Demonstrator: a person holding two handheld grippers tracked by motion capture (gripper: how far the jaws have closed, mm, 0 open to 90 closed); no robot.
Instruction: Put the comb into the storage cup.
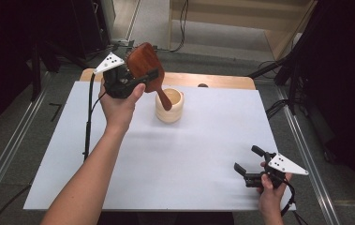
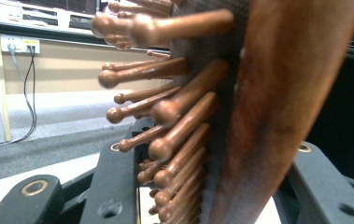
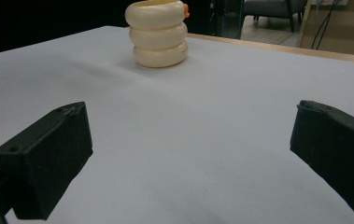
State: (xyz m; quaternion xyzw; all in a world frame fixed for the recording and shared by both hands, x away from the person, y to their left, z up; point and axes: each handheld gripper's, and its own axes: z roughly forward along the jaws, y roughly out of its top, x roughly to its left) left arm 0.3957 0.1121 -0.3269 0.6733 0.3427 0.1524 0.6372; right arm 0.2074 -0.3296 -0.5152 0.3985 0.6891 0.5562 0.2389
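**Left arm raised and gripping, right hand low with fingers apart**

The person's left forearm (image 1: pixel 88 180) reaches in from the bottom of the high view and runs diagonally up toward the far left part of the desk (image 1: pixel 189 164). The left hand (image 1: pixel 119 105) wraps the left gripper (image 1: pixel 140 77) from below, holding it raised, its grey plate tilted to the left. Its fingers (image 2: pixel 114 186) are clamped on the hairbrush (image 1: pixel 144 63). The right hand (image 1: pixel 271 190) sits low at the near right corner, only wrist and knuckles showing. The right gripper (image 1: pixel 246 159) points leftward across the desk, its fingers (image 3: pixel 48 154) spread wide with nothing between them.
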